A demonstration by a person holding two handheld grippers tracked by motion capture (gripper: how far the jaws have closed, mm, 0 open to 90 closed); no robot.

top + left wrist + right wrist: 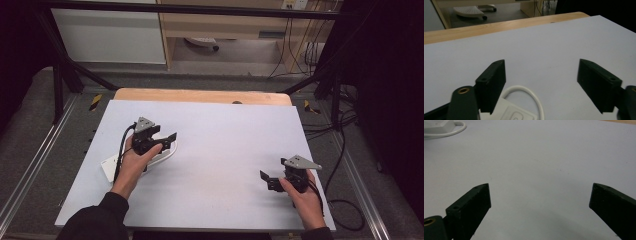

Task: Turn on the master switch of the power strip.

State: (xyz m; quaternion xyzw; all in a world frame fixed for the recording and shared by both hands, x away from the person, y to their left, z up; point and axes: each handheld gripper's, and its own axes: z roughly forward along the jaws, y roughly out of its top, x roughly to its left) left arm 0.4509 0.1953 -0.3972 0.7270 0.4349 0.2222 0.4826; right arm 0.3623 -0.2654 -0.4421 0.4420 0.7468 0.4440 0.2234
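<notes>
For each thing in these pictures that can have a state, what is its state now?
left gripper: open, nothing between its jaws, just above the white device.
right gripper: open, empty, low over the grey mat.
white device: lying flat on the mat, not held.
white cable: curved in a loop beside the device, lying loose.
grey mat: flat on the wooden table.

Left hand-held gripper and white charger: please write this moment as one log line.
left hand-held gripper: open | charger: on table, cable looped | held: nothing

White charger [111, 167] on table [220, 150]
</notes>
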